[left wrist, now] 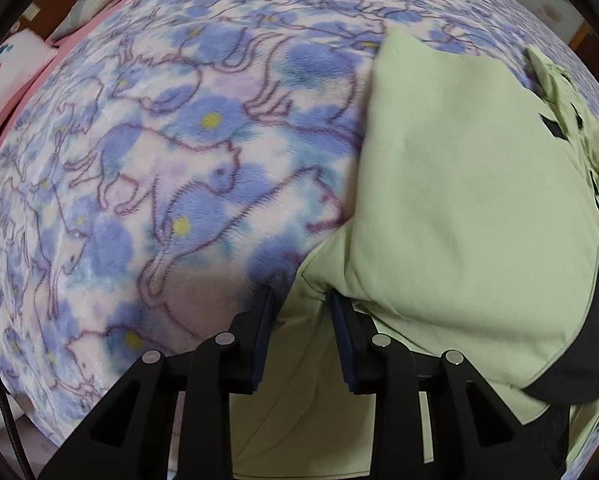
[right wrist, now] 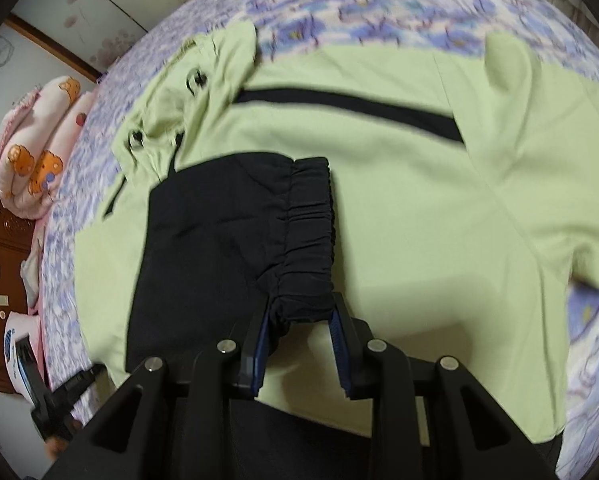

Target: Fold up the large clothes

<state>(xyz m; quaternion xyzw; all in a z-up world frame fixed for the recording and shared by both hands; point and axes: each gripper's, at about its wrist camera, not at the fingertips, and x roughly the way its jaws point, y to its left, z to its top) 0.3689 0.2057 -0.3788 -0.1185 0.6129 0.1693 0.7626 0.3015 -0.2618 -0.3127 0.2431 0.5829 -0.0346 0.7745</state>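
Observation:
A light green jacket with black trim lies spread on a floral blanket. Its hood with black toggles is bunched at the far left. A black sleeve with an elastic cuff is folded over the jacket body. My right gripper is shut on that cuff's near edge. In the left wrist view the jacket fills the right half. My left gripper has green fabric bunched between its fingers and grips a fold of it.
The blue and white floral blanket covers the bed. Pink patterned pillows lie by a brown wooden headboard at the left. The left gripper shows from the side at the lower left of the right wrist view.

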